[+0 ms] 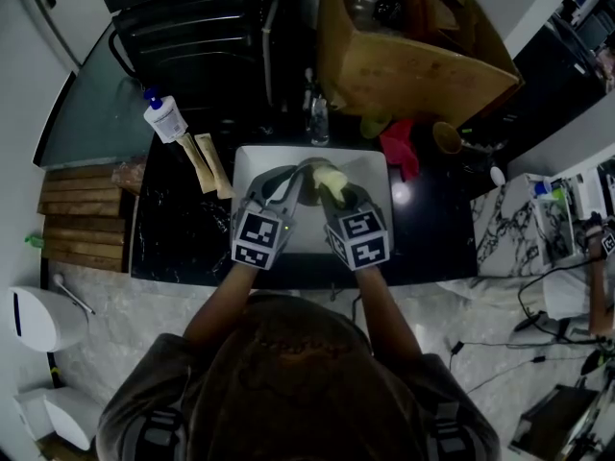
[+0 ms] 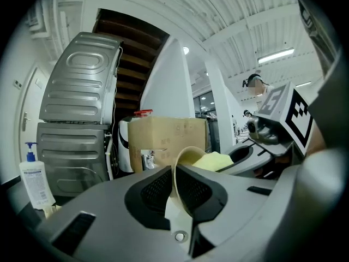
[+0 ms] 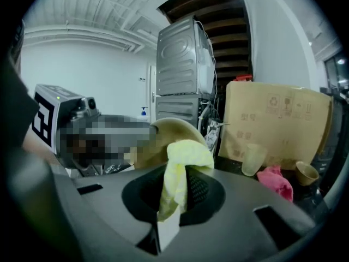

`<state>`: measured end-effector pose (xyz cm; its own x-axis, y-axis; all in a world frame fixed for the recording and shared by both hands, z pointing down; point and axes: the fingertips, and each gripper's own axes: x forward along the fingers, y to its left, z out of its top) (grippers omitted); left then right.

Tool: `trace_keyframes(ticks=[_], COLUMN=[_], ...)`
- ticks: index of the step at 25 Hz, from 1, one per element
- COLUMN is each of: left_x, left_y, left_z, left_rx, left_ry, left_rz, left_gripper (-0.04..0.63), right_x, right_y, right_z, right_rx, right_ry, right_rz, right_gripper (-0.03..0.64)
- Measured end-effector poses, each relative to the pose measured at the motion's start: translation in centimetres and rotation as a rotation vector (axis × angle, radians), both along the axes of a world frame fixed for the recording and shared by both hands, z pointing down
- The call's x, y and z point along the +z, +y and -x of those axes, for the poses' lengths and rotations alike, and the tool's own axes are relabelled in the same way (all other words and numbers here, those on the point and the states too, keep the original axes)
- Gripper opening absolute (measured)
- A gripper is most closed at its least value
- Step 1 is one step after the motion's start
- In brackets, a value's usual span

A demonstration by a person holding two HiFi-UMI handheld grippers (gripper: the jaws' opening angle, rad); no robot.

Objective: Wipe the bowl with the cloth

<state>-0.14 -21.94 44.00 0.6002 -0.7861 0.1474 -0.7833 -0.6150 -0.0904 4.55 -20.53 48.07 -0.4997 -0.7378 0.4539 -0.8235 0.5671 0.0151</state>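
Over the sink (image 1: 252,161), the left gripper (image 2: 175,176) clamps the rim of the bowl (image 2: 186,156), which both grippers mostly hide. The right gripper (image 3: 177,176) pinches the cloth (image 3: 184,153). Black counter (image 1: 183,229) surrounds the sink.

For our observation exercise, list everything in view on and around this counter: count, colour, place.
Bowl: one, beige, held over tray.
Cloth: one, yellow, at bowl's mouth.
Tray: one, white, on black counter.
Cardboard box: one, brown, behind tray.
Pump bottle: one, white, counter's left.
Rag: one, pink, right of tray.
Cup: one, translucent, beside rag.
Left tongs: one, grey, shut on bowl's rim.
Right tongs: one, grey, shut on cloth.
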Motion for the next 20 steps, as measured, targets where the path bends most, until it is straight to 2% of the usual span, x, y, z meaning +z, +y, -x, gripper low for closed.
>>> trace_keyframes(ticks=[8, 17, 20], left_x=[0.4, 0.8, 1.3], left_y=[0.1, 0.3, 0.7], left_z=[0.1, -0.2, -0.7], left_rx=[-0.01, 0.016, 0.039], left_ry=[0.014, 0.016, 0.003], left_rz=[0.014, 0.04, 0.054], left_gripper=[0.032, 0.028, 0.026], right_x=[2.2, 2.3, 1.3], right_y=[2.0, 2.6, 2.5], right_z=[1.9, 4.1, 4.8], right_rx=[-0.073, -0.159, -0.183], right_ry=[-0.004, 0.016, 0.022], right_rz=[0.068, 0.066, 0.034], right_gripper=[0.021, 0.021, 0.021])
